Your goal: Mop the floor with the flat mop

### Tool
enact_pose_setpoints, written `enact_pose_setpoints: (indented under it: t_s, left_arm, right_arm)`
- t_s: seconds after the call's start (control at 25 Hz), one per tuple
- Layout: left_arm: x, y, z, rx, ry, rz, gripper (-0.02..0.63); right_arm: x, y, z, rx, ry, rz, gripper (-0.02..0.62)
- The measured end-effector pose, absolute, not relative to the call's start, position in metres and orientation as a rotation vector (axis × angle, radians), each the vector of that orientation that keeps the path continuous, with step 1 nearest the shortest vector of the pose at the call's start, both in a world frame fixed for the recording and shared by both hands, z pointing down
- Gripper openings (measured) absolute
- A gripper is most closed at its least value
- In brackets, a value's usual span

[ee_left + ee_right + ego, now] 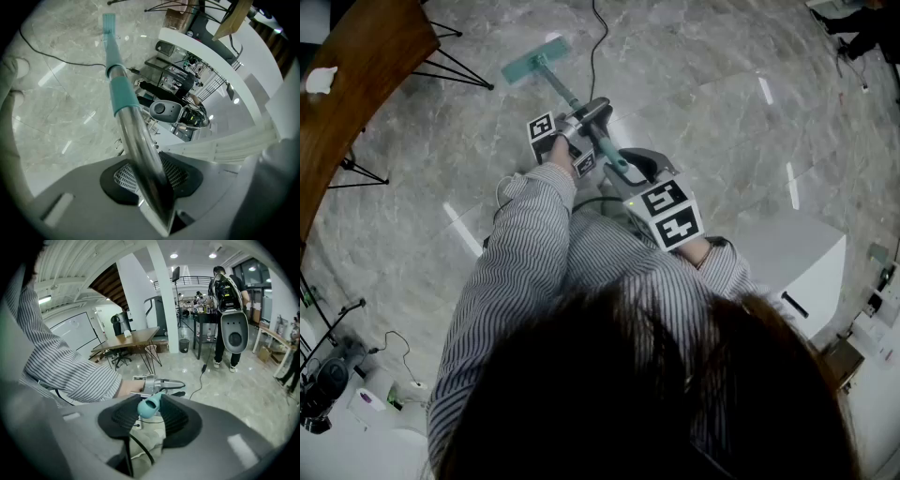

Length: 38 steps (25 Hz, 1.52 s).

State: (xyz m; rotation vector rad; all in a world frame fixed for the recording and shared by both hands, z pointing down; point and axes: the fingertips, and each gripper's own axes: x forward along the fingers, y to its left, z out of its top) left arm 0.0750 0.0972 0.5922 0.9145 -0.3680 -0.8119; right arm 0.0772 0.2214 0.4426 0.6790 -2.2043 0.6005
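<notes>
Mid-stroke, seemingly: left claw (149, 183) is clamping the steel-and-teal flat mop (123, 101) by its shaft, right claw (149, 411) by its end; next likely needing a steady pull

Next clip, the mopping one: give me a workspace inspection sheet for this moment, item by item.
Surface: grey marble floor, glossy; no spill seen.
Job's things: teal mop head on the floor; its pole runs up to both grippers.
Clutter: white crumpled item on the wooden table.
Grippers: left gripper shut on the pole; right gripper shut on the teal handle end.
Cables: black cable lies on the floor beside the mop head.
Surroundings: a person stands by a dark table; white column.
</notes>
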Motion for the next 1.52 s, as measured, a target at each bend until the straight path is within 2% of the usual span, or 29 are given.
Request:
enact_pose_setpoints:
  t_s: [0.2, 0.4, 0.56, 0.64, 0.72, 0.88, 1.16, 1.36, 1.52]
  left_arm:
    - [0.075, 0.097, 0.593, 0.912, -0.322, -0.788, 0.125]
    - [0.072, 0.108, 0.598, 0.924, -0.310, -0.746, 0.225]
    - [0.065, 0.116, 0.595, 0.896, -0.282, -0.777, 0.227]
    - [0.063, 0.118, 0.592, 0.888, -0.289, -0.805, 0.215]
    - [0.063, 0.115, 0.589, 0.876, -0.320, -0.863, 0.146]
    - [0.071, 0.107, 0.593, 0.835, -0.401, -0.915, 0.141]
    - [0.085, 0.095, 0.590, 0.896, -0.455, -0.822, 0.143]
    - [0.077, 0.064, 0.591, 0.915, -0.470, -0.851, 0.147]
    - [0.057, 0.020, 0.602, 0.906, -0.489, -0.874, 0.120]
  right_arm:
    - [0.077, 0.216, 0.443, 0.689, -2.221, 0.640, 0.135]
    - [0.079, 0.216, 0.441, 0.671, -2.229, 0.619, 0.135]
    - [0.081, 0.212, 0.441, 0.678, -2.240, 0.636, 0.135]
    - [0.084, 0.212, 0.443, 0.671, -2.247, 0.660, 0.141]
    - [0.088, 0.210, 0.445, 0.676, -2.247, 0.678, 0.143]
    - [0.102, 0.203, 0.448, 0.722, -2.237, 0.704, 0.137]
    - [0.116, 0.189, 0.442, 0.801, -2.287, 0.741, 0.129]
    - [0.105, 0.166, 0.443, 0.739, -2.312, 0.707, 0.133]
    - [0.080, 0.133, 0.454, 0.687, -2.293, 0.633, 0.133]
